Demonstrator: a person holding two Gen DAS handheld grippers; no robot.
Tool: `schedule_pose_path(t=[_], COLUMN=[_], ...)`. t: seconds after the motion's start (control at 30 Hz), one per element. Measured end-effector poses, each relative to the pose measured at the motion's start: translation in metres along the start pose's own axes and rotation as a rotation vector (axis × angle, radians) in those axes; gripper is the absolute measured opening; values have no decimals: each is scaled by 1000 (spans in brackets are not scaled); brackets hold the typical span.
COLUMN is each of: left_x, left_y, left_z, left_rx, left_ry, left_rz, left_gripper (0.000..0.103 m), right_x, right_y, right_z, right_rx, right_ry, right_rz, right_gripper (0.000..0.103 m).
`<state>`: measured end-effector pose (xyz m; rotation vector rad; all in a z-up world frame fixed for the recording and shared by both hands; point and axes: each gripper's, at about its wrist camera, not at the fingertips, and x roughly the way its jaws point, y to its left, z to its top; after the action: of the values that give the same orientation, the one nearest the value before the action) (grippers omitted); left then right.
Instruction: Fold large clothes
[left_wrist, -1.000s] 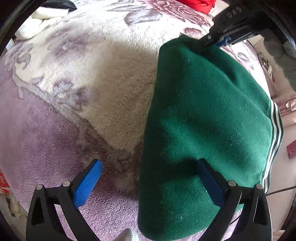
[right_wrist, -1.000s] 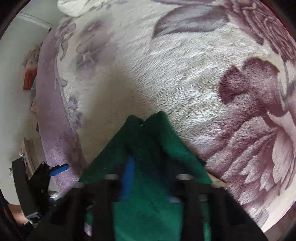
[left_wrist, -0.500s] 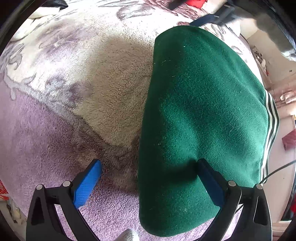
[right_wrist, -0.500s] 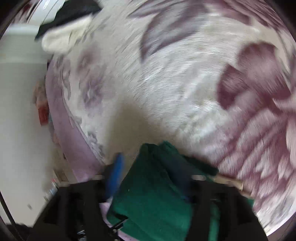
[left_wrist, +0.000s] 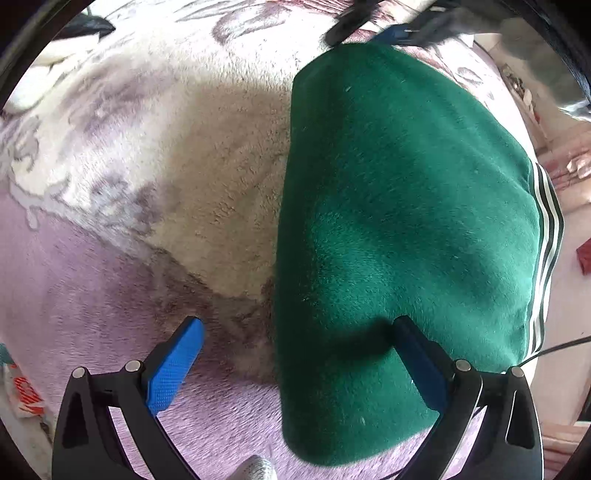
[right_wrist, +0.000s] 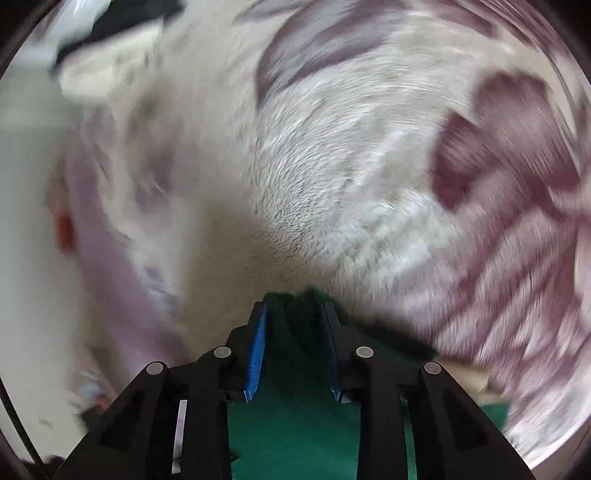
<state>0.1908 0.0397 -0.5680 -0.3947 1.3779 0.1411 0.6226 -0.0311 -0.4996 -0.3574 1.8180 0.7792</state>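
A folded dark green fleece garment (left_wrist: 399, 206) with white stripes on its right hem lies on a plush floral blanket (left_wrist: 207, 155). My left gripper (left_wrist: 295, 332) is open and low over the garment's near left edge; its right finger (left_wrist: 417, 354) rests on the green cloth, its left finger (left_wrist: 177, 358) is over the blanket. My right gripper (right_wrist: 293, 325) is over the garment's far corner (right_wrist: 295, 424), its jaws narrowly apart with green cloth between them; whether they pinch it is unclear. It shows blurred at the top of the left wrist view (left_wrist: 399, 26).
White and black clothes (right_wrist: 110, 66) lie at the blanket's far corner. The bed edge and floor clutter (left_wrist: 569, 173) are to the right of the garment. The right wrist view is motion-blurred.
My right gripper let go of the far corner, swung and now has narrowed its jaws over that corner again. The garment has settled flat. My left gripper has stayed open and nearly still.
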Motion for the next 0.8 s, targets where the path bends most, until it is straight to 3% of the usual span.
schedule_pose_path(t=[0.07,0.17,0.2,0.37,0.5,0.6,0.67,0.7,0.77,0.8], left_x=[-13,-34,-39,-37,2,38,49,53,53,54], left_y=[-3,-3,-4,4,13,18,17,16,12,9], left_z=[8,29,37,77,116,142,148,153,159,162], left_rx=[4,-6,-8,12,6,-20,-40,-49,-44,-32], left_ry=[-14,-47,-56,-87,-34,40,56,59,55,52], left_rz=[0,-19,-25,-39,-83,-125,-169,-179,-186,-176], left_gripper=[103,103,103,103,103,103,103,103,103,103], right_x=[-35,-79,-91,-122,-107,-76,-56,-48,-37,-34], right_y=[-26,-68,-85,-155,-203,-227,-235,-237,-232,-229], right_z=[-23,-73,-96,-196,-249,-252,-245,-239,-227,-222], right_rx=[104,216,257,465,628,668,675,664,665,688], right_ry=[-58,-135,-156,-243,-300,-339,-368,-389,-425,-423], right_rz=[121,214,223,165,179,196,277,331,358,293], right_gripper=[34,56,62,64,64,64,64,61,3,3])
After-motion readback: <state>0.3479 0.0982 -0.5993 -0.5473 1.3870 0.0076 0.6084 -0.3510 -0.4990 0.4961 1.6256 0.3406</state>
